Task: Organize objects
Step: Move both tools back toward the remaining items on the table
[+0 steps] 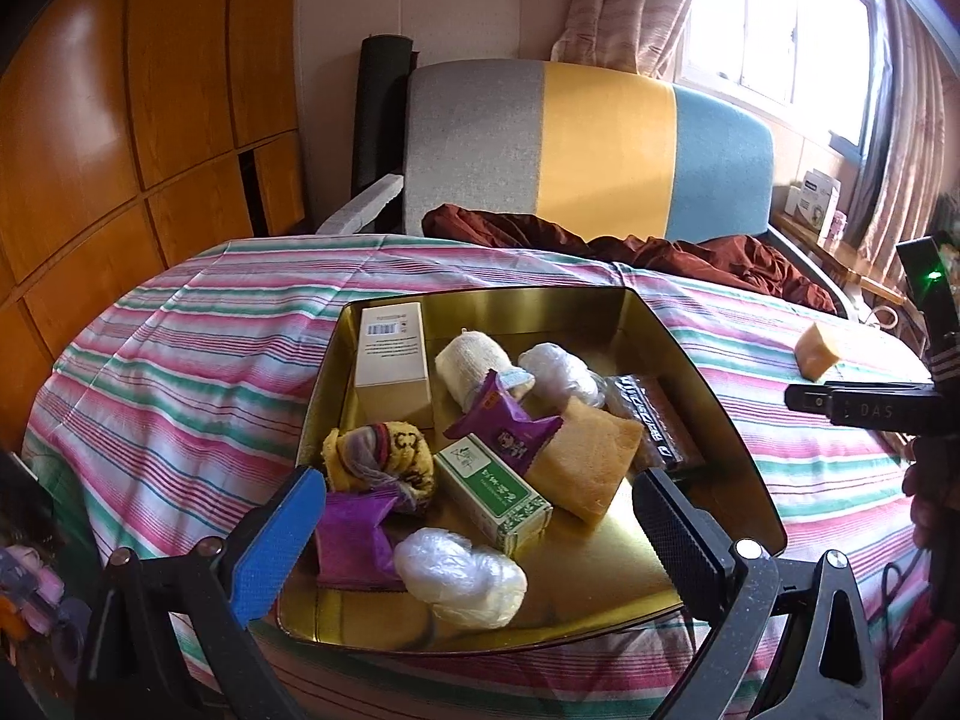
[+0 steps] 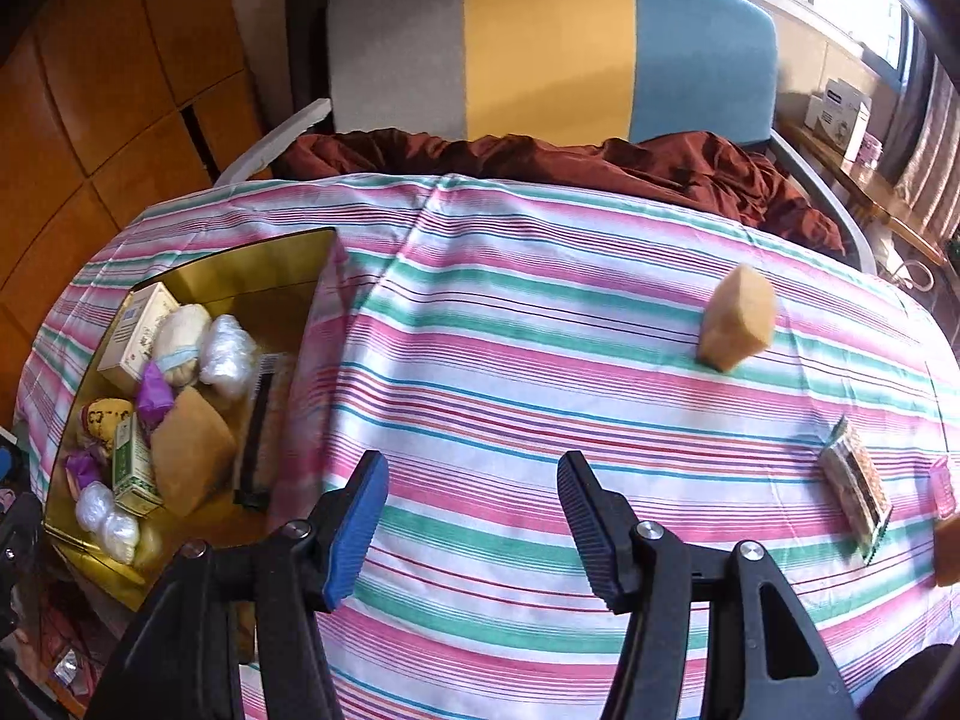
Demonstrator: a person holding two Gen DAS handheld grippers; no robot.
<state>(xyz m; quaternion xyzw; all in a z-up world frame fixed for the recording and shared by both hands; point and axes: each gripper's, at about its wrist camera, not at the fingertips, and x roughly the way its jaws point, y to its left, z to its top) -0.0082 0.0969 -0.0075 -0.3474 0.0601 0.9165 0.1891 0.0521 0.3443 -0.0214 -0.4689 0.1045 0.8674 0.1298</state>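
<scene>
**Tin nearly full, strays left on the bed**

Evidently, from my left wrist view, the left tongs [image 1: 480, 531] hover released over the gold tin [image 1: 708, 360], where collected items sit.

On the right, my right tongs [image 2: 474, 513] gape empty above the striped bed [image 2: 510, 360]; the sponge [image 2: 737, 319] waits beyond.
</scene>
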